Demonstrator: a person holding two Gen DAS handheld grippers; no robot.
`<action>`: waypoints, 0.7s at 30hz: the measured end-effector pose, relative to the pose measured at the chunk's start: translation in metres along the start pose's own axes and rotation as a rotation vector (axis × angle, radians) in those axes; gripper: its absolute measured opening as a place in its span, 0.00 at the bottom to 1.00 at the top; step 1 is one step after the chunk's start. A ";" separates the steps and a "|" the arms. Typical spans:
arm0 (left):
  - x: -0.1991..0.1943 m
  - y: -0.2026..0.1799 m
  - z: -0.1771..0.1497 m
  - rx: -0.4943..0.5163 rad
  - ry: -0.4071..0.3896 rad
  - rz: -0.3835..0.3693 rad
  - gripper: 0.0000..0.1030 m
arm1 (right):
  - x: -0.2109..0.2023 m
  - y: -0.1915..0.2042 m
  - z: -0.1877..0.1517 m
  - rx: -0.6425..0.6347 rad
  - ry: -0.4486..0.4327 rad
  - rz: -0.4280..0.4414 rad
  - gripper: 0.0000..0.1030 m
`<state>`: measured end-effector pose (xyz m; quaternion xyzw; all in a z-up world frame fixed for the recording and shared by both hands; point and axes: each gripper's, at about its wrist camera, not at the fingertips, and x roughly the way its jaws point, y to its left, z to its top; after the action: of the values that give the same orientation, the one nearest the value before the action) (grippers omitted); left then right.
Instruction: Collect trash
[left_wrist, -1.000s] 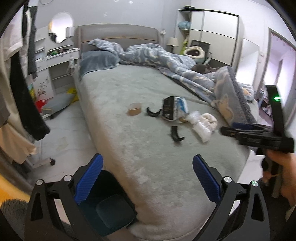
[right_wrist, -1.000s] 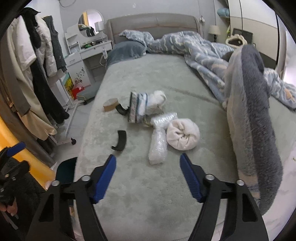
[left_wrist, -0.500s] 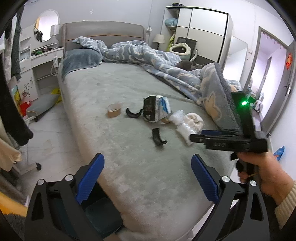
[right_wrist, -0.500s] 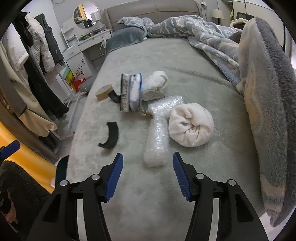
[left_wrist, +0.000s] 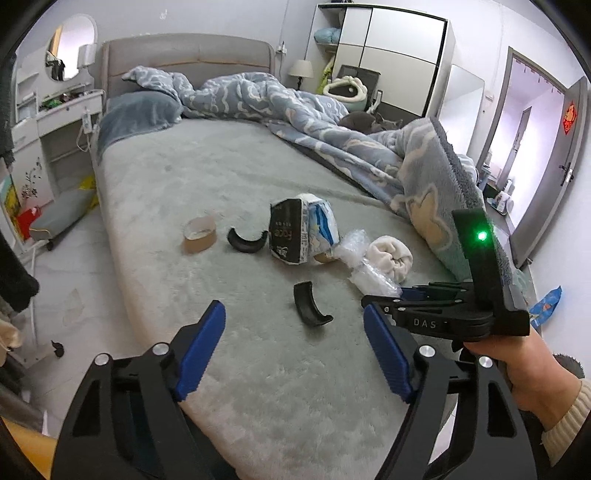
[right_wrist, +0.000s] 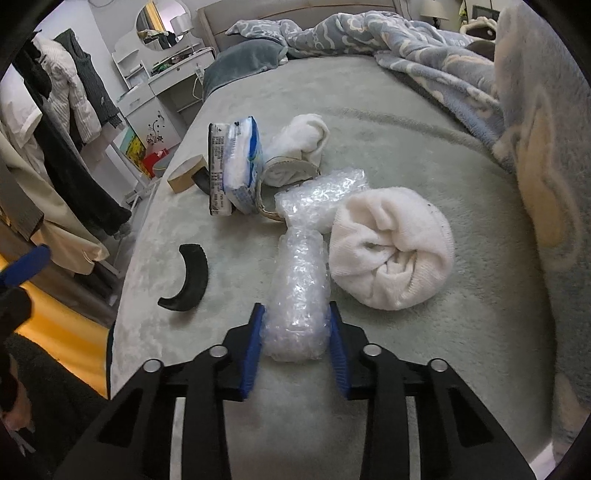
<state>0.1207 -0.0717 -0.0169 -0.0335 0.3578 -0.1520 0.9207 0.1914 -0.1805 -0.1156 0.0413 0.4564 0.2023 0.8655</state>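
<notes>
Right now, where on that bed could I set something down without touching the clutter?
Free: the grey bed cover between the pillow and tape roll, and the near strip ahead of the left claw. Crowded: around the tissue pack, bubble wrap and rolled towel.

You have two curved black plastic pieces on the bed: one (right_wrist: 186, 277) to the left of your right gripper (right_wrist: 295, 347), the other (left_wrist: 245, 240) farther ahead beside the tape roll. There's one cardboard tape roll (left_wrist: 199, 234), one tissue pack (right_wrist: 236, 168), and one roll of bubble wrap (right_wrist: 301, 288), which sits between your right gripper's fingers. You can count two rolled white towels: one (right_wrist: 391, 245) just right of the wrap, one (right_wrist: 299, 147) farther ahead behind the pack.
</notes>
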 end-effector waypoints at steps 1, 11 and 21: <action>0.003 -0.001 -0.001 -0.001 0.008 -0.007 0.77 | -0.002 -0.001 0.000 0.006 -0.004 0.011 0.31; 0.043 -0.006 0.000 -0.030 0.066 -0.030 0.77 | -0.029 0.000 0.008 -0.006 -0.075 0.065 0.29; 0.078 -0.007 -0.002 -0.062 0.116 -0.004 0.67 | -0.053 -0.009 0.005 -0.045 -0.137 0.111 0.29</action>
<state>0.1717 -0.1024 -0.0678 -0.0537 0.4151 -0.1443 0.8967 0.1719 -0.2086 -0.0734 0.0607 0.3883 0.2570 0.8829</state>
